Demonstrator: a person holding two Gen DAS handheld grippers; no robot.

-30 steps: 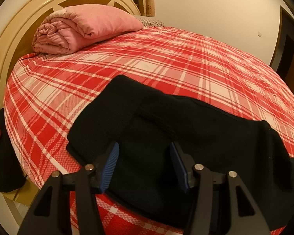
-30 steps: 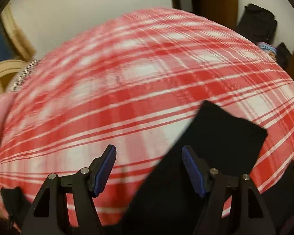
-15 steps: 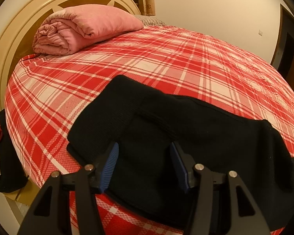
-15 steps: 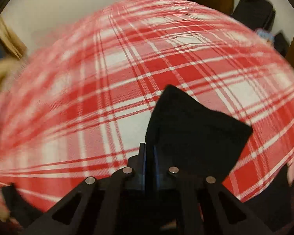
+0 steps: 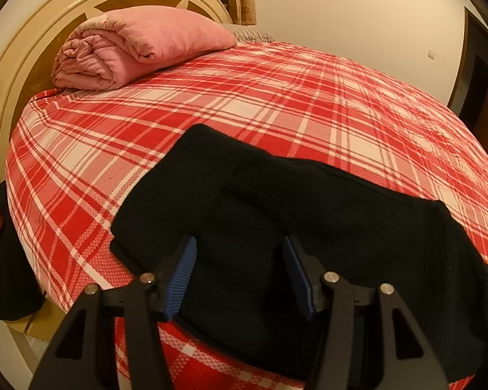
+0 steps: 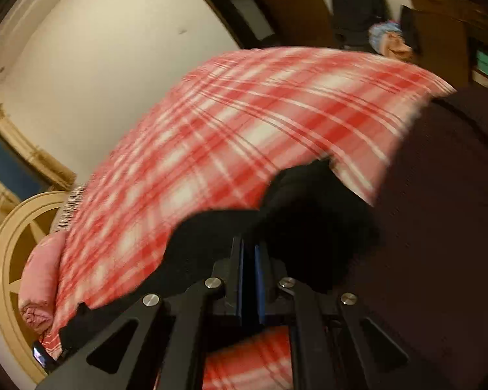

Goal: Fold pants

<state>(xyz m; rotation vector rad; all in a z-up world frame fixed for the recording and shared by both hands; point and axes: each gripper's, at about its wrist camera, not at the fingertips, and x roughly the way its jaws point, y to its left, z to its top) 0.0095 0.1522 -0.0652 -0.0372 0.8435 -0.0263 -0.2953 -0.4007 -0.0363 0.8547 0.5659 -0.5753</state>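
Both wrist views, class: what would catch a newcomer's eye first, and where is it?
The red plaid bedspread fills both views. Black pants lie across its near edge, and a rolled pink quilt sits by the headboard. The right hand-held gripper is shut on a bunched part of the pants.

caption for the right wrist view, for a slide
Right gripper shut on a bunched fold of the black pants, lifted above the red plaid bedspread.

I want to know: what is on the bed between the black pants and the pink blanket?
Nothing: only bare red plaid bedspread between the black pants and pink blanket, in the left wrist view.
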